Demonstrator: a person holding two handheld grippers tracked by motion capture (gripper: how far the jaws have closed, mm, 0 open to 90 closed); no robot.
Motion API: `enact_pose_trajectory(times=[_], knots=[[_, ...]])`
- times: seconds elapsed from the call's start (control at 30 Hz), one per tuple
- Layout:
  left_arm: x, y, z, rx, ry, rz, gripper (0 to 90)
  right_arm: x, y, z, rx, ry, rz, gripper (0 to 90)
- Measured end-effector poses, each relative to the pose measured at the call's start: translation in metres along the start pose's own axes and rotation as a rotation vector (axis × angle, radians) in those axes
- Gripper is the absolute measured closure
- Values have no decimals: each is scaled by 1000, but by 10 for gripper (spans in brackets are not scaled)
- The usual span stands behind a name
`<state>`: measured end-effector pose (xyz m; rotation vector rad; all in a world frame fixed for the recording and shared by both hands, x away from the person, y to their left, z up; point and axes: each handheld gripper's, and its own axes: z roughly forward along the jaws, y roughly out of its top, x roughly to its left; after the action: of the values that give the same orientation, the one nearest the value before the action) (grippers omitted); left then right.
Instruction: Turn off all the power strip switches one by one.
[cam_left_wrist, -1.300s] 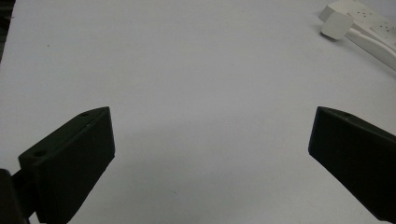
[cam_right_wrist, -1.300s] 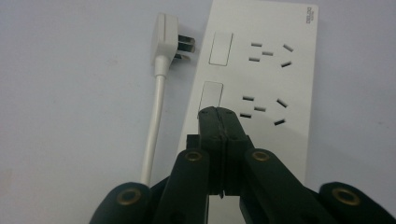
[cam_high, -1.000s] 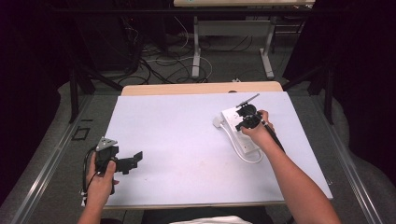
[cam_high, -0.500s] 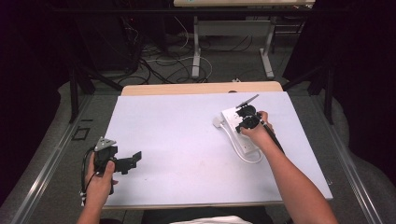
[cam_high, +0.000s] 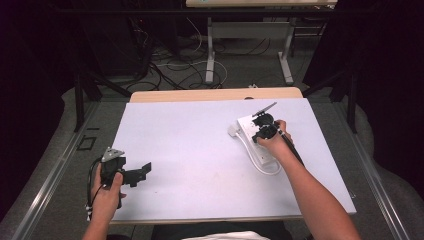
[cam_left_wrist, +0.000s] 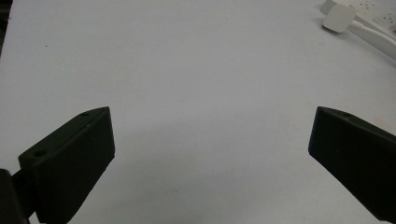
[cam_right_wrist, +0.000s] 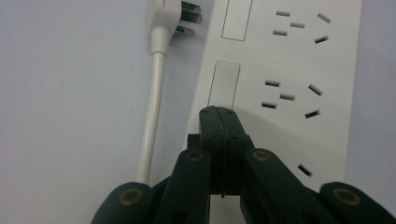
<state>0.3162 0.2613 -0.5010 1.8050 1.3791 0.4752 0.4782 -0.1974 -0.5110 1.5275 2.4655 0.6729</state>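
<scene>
high view: the power strip (cam_high: 256, 137) lies on the right half of the white table (cam_high: 200, 150), well in from the far and right edges, its cord (cam_high: 260, 162) looping toward the near side. the right gripper (cam_high: 264, 131) sits on top of the strip and hides its middle. the left gripper (cam_high: 142, 172) rests near the front left corner with wide bare table between it and the strip.

left gripper view: the jaws stand spread wide over bare table. the plug (cam_left_wrist: 338, 18) and a piece of the strip (cam_left_wrist: 373, 7) are cut off at the top right corner.

right gripper view: the jaws are pressed together, nothing between them, tips over the strip (cam_right_wrist: 289, 70) by a switch (cam_right_wrist: 223, 84). whether they touch it is hard to tell. the plug (cam_right_wrist: 175, 14) lies just left of the strip, cut off at the top.
</scene>
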Motion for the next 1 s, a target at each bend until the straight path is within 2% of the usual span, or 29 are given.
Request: enact_pose_trajectory(times=[0.03, 0.07, 0.1, 0.13, 0.17, 0.23, 0.27, 0.3, 0.37, 0.4, 0.43, 0.5, 0.63, 0.67, 1.0], knots=[[0, 0, 0, 0, -2, 4, 5, 0, 0, 1, -10, 3, 1, 900], [0, 0, 0, 1, -2, 5, 5, 0, 0, -1, 6, -2, -4, 900], [0, 0, 0, 2, -1, 8, 5, 0, -1, 1, -25, 3, -5, 900], [1, 0, 1, 3, -1, 8, 5, 0, 0, 1, -14, 3, -23, 900], [1, 0, 1, 2, 0, 5, 5, 1, 0, 1, -12, -2, -14, 900], [1, 0, 2, -3, 2, 3, 5, 1, 0, 1, -15, -16, -36, 900], [1, 0, 1, 0, 1, 4, 5, 1, 1, 1, -17, -16, -35, 900], [1, 0, 1, 9, -1, 2, 5, 2, 1, 1, -8, -14, -9, 900], [1, 0, 2, -5, 2, -1, 5, 2, 2, 1, -8, -14, -17, 900], [0, 0, 2, -8, 1, -2, 5, 1, 2, 2, -26, -16, -26, 900], [1, 0, 0, 7, -1, 1, 5, 1, 3, 0, -19, -18, -33, 900], [1, 1, -1, 11, 0, 4, 5, 2, 4, -3, -27, -12, -10, 900], [0, 0, 0, 4, -3, 6, 5, 0, 9, -6, -28, -14, 2, 900], [0, 0, 0, 5, -2, 9, 5, -1, 12, -6, -44, -1, 9, 900], [2, 1, -2, 3, -2, 2, 5, 3, 23, -4, -39, -20, 2, 900]])
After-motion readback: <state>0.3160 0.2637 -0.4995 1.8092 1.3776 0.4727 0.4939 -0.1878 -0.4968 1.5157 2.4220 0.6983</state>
